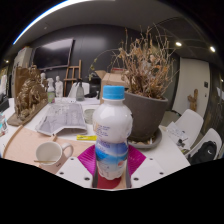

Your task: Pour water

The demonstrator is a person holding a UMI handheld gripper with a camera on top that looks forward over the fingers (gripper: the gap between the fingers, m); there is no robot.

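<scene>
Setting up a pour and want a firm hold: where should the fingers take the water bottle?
Grip the water bottle at its lower body, fingers pressing from either side. It stands upright between them, straight-walled there, narrowing toward the blue cap.

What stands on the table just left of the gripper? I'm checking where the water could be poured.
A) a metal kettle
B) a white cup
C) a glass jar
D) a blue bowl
B: a white cup with a handle stands on the table left of the gripper, which holds a white water bottle with a blue label between its fingers.
</scene>
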